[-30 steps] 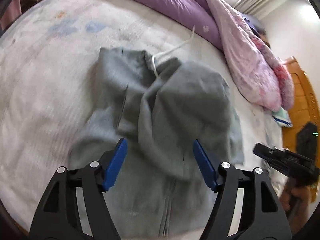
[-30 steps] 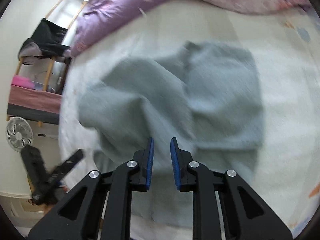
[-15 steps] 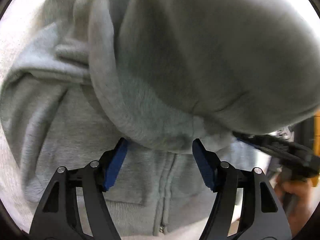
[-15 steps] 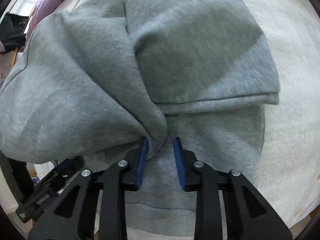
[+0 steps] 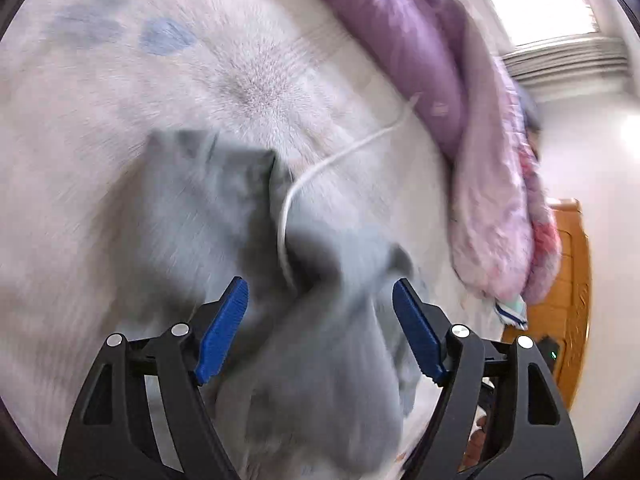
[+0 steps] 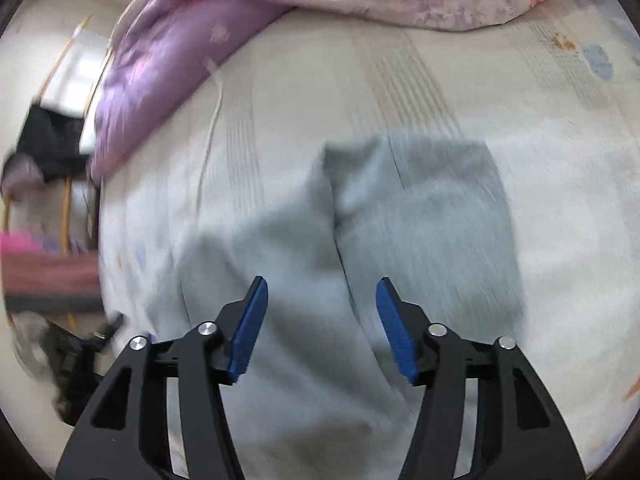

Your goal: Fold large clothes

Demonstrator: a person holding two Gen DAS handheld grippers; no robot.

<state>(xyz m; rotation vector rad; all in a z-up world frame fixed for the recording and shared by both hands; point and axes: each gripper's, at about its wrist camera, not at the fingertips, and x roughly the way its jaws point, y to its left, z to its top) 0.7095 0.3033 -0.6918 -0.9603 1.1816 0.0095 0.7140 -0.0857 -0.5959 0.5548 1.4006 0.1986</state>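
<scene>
Both grippers' fingers (image 5: 224,322) (image 6: 394,330) spread, empty, above grey hoodie (image 6: 420,216); purple quilt (image 5: 404,36) lies beyond.

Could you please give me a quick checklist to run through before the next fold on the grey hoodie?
1. Left gripper free of fabric: ok, jaws apart with nothing between them.
2. Right gripper free of fabric: ok, jaws apart and empty.
3. Grey hoodie lying on the bed sheet: ok.
4. Hoodie flat and smooth: not ok, the left wrist view shows a bunched, raised fold near the gripper.
5. White drawstring tucked in: not ok, it trails out across the sheet towards the purple duvet.
6. Sharp enough view to pick a grasp edge: cannot tell, both views are motion-blurred.
</scene>
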